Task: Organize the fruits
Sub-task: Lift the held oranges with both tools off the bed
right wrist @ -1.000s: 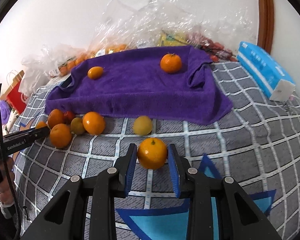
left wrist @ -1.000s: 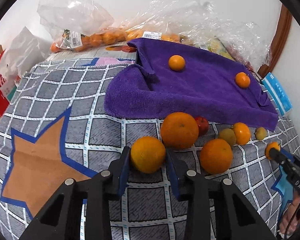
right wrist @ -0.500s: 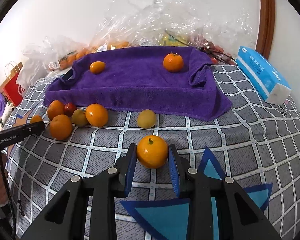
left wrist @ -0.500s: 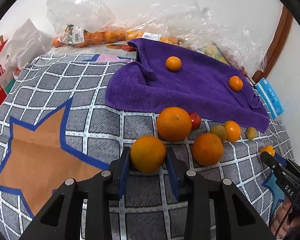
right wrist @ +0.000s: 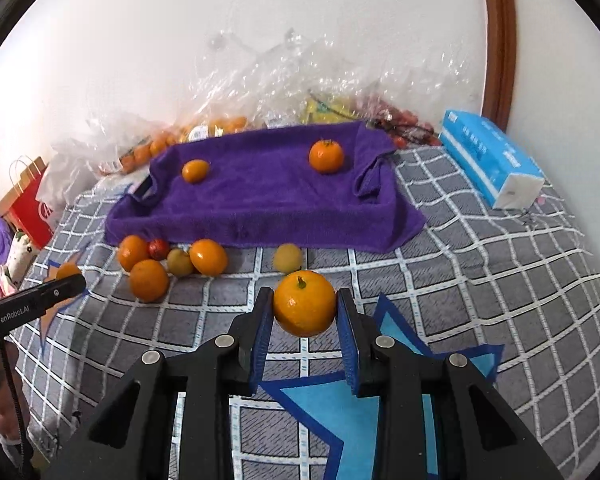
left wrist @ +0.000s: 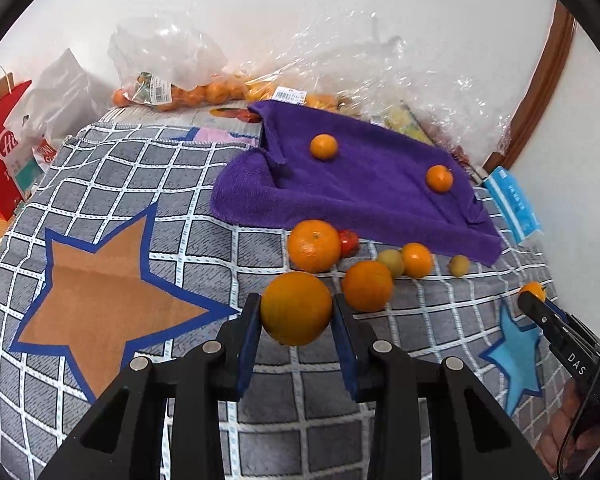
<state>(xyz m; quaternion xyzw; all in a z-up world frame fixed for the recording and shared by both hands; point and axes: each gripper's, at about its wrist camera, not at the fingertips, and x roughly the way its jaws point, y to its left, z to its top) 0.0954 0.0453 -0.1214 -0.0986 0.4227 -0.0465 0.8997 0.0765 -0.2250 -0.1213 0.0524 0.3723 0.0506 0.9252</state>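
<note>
In my left wrist view, my left gripper (left wrist: 296, 312) sits at lower centre, its blue pads pressed on either side of a large orange (left wrist: 296, 308), so it is clamped on that fruit. Above it, toward centre right, loose fruit lies on the checked blanket (left wrist: 112, 168): another big orange (left wrist: 314, 245) touching a small red fruit (left wrist: 349, 242), with more oranges and yellowish ones strung out to the right. The purple towel (left wrist: 372, 196) fills the upper centre and carries two small oranges, well apart. At the right edge I see only the tip of my right gripper (left wrist: 534, 300) with something orange at its end. In my right wrist view, the right gripper (right wrist: 304, 308) is at lower centre, closed on a stemmed orange (right wrist: 304, 303), stem up; the loose pile lies at left, and a pale yellow fruit (right wrist: 288, 257) rests just above my held one. Only this view shows the blue tissue pack (right wrist: 492, 160) in full and the towel's far raised edge; only the left view shows the brown star (left wrist: 100, 280). I judge the oranges firm, round and fairly light, with a skin that could roll or slip, so holding across the widest middle, as both pairs of pads do, suits them; squeezing harder could bruise them.
</note>
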